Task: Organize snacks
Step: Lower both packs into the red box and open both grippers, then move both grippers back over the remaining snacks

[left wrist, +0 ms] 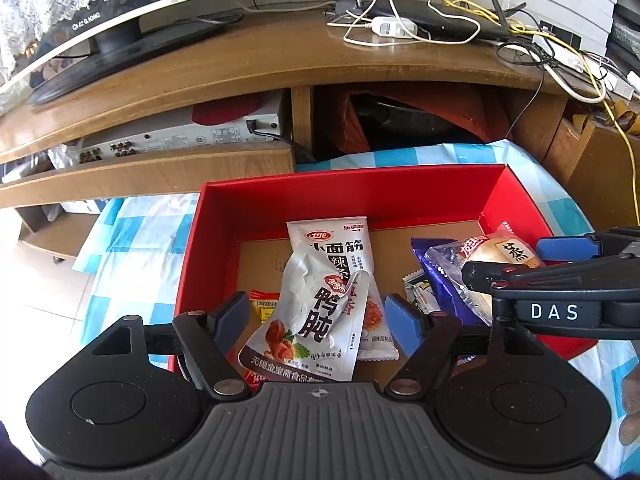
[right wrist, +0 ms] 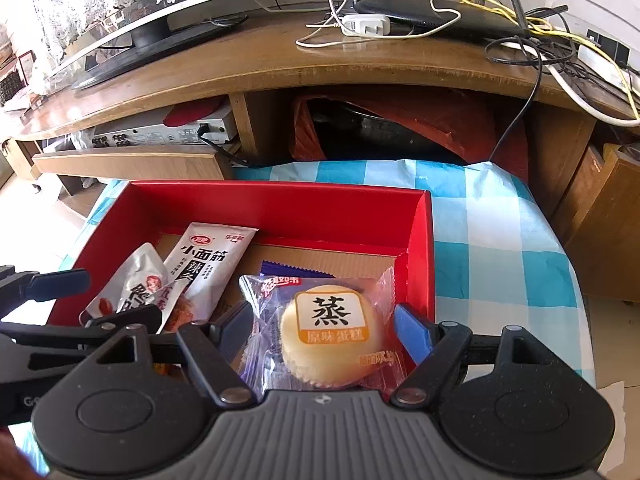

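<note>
Both claws are hanging over the red box [left wrist: 352,196], angled down into it; the left claw [left wrist: 320,318] is standing open with its blue pads clear of the crumpled silver snack pouch [left wrist: 308,320] lying between them; that pouch is resting on a longer white snack packet [left wrist: 340,248], and both are sitting inside the box on its brown cardboard floor. Beside it, the right claw [right wrist: 324,334] is also standing open — its pads are flanking the wrapped steamed cake [right wrist: 328,332] without pressing on it, though the clear wrapper is lying very near the right pad; whether it is touching there I cannot tell. A purple wrapper [right wrist: 280,270] is peeking out from under the cake. The box itself is sitting on a worktop covered with a blue-and-white checked cloth [right wrist: 492,240]; behind it a wooden TV cabinet [right wrist: 280,64] is carrying a television [left wrist: 80,36], a router [right wrist: 432,12] and a tangle of cables.
</note>
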`<state>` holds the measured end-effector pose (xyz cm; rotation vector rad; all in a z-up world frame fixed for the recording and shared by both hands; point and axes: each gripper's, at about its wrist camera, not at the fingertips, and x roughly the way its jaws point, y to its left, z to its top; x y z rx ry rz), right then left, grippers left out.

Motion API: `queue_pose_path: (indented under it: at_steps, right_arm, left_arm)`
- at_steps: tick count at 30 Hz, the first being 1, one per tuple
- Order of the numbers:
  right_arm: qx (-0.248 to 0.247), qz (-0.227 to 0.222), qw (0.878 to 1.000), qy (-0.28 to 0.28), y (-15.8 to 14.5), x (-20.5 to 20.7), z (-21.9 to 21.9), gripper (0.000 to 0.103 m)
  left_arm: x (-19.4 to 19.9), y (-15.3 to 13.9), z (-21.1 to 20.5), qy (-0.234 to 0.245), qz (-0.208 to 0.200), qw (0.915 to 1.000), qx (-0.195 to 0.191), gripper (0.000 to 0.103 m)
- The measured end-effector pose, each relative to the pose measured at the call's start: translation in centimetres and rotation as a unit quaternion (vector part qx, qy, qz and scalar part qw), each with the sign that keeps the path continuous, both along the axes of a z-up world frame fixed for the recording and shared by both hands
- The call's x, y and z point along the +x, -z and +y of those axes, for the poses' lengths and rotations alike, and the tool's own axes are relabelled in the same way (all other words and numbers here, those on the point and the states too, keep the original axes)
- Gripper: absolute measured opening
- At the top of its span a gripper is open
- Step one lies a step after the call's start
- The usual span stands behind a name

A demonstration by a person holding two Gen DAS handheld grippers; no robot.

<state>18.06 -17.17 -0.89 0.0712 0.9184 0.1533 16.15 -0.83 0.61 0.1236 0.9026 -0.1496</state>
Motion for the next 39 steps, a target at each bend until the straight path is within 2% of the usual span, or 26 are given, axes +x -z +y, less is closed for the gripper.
queue_pose_path:
  at_steps: [10, 19, 22, 26, 30, 34, 39]
  right_arm:
    - [0.007, -0.008, 1.0, -0.017, -1.7, -2.6, 0.6, 0.087]
    - [0.013, 0.002, 0.999, -0.049, -2.0, -6.7, 1.7, 0.088]
    - [0.015, 0.014, 0.998, -0.053, -1.6, -8.2, 1.7, 0.088]
    - [0.013, 0.034, 0.998, -0.052, -0.9, -9.3, 1.7, 0.089]
    - [0.018, 0.047, 0.998, -0.047, -0.4, -10.2, 1.3, 0.09]
    - [0.018, 0.059, 0.997, -0.044, 0.2, -10.3, 1.1, 0.09]
    - [0.021, 0.068, 0.996, -0.047, 0.6, -10.1, 1.1, 0.091]
  left_arm:
    - [-2.0, -1.2, 1.6, -0.006, -0.006, 0.9998, -0.016, 0.084]
    - [-5.0, -1.5, 3.5, 0.001, 0.01, 0.9991, -0.042, 0.084]
    - [-6.0, -1.0, 3.9, 0.007, 0.028, 0.9982, -0.053, 0.084]
    - [-6.8, 0.2, 4.2, 0.013, 0.049, 0.9979, -0.041, 0.086]
    - [-6.5, 1.9, 4.4, 0.03, 0.08, 0.9958, -0.035, 0.086]
    - [-5.8, 3.5, 4.7, 0.039, 0.109, 0.9922, -0.046, 0.086]
    - [-4.8, 4.2, 4.3, 0.06, 0.106, 0.9916, -0.043, 0.087]
